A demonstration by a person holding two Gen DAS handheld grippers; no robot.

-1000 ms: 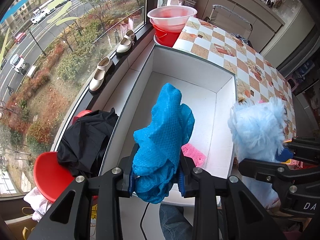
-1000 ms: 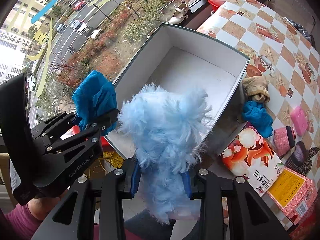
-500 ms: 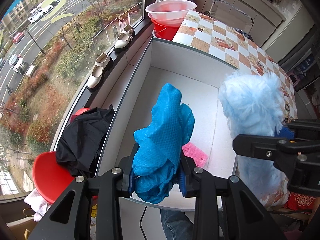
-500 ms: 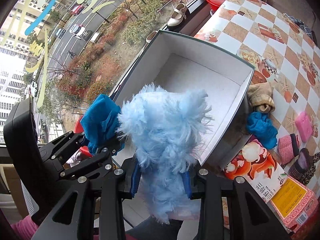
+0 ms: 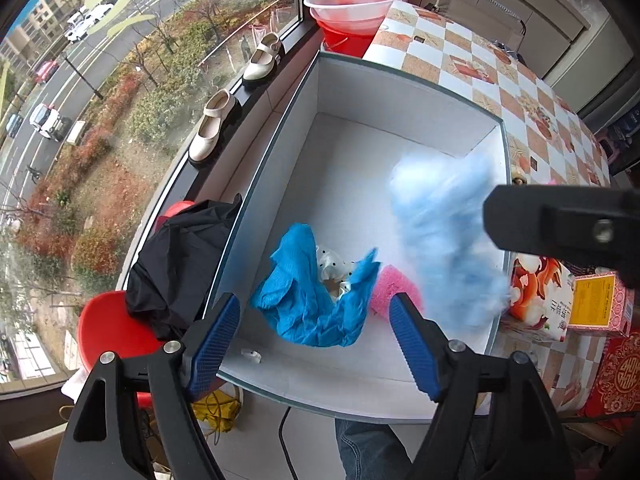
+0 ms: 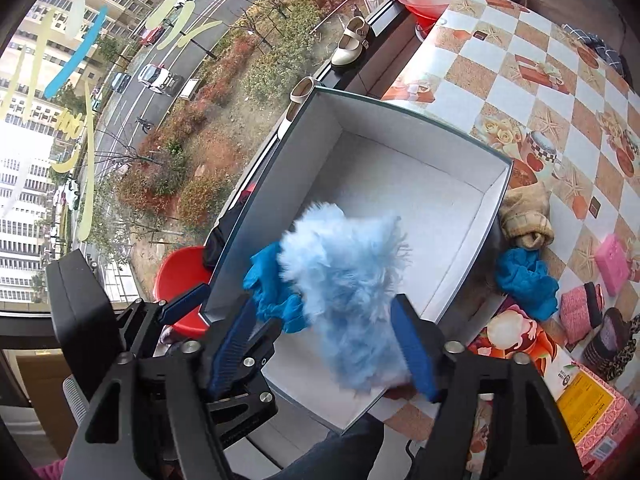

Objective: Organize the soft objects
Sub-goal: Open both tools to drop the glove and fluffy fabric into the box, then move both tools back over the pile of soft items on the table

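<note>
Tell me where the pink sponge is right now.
In the left wrist view, the pink sponge lies on the white box's floor, between the blue cloth and the fluffy light-blue item.

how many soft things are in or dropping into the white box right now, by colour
Bright blue: 1, the crumpled blue mesh cloth
Pale blue: 1, the fluffy light blue furry piece, blurred, above the white box
Pink: 1, the pink textured sponge-like piece
White with dots: 1, a small white dotted fabric piece
Total: 4
</note>
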